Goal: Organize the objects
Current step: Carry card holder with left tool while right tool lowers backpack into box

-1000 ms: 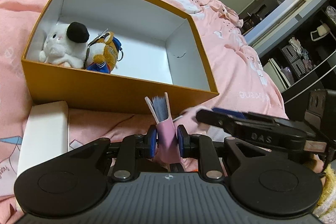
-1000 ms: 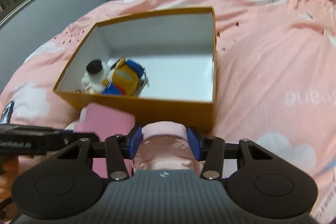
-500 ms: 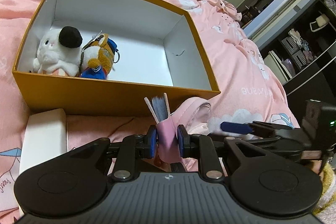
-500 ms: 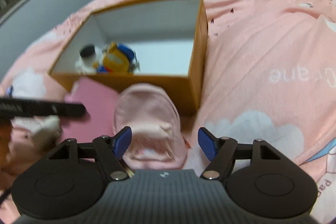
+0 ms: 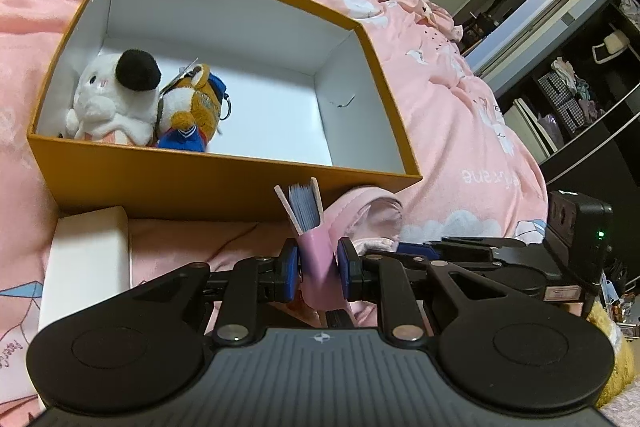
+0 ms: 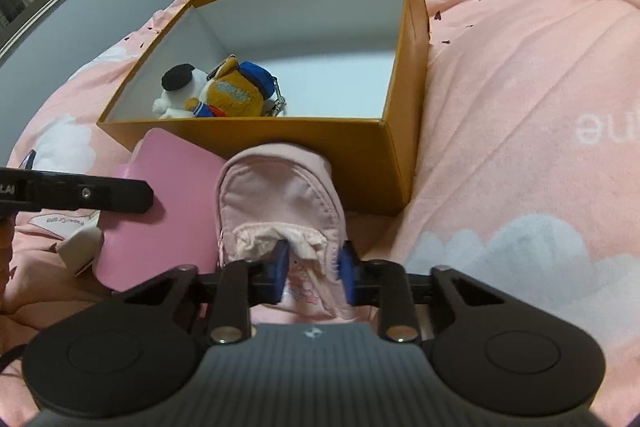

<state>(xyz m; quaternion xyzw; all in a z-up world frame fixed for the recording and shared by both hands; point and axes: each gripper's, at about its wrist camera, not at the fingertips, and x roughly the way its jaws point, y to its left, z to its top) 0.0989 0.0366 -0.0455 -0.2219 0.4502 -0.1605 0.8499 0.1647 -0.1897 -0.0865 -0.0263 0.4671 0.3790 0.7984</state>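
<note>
Left gripper (image 5: 318,263) clamped on pink notebook (image 5: 316,259), held upright just before orange box (image 5: 224,183) on bed (image 6: 520,87). Right gripper (image 6: 314,267) pinching pink pouch (image 6: 280,199) at zip end, pouch lying btwn notebook & box corner, touching box front wall. White plush (image 5: 112,99) & orange plush (image 5: 196,111) inside box, left side.

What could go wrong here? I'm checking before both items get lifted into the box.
1. The left gripper pinches the pink case low, so it may tip or spill its blue cards.
2. The right gripper grips only the pouch at its open mouth; the fabric may slip.
3. The box wall stands right ahead; a low lift could shove it.
</note>
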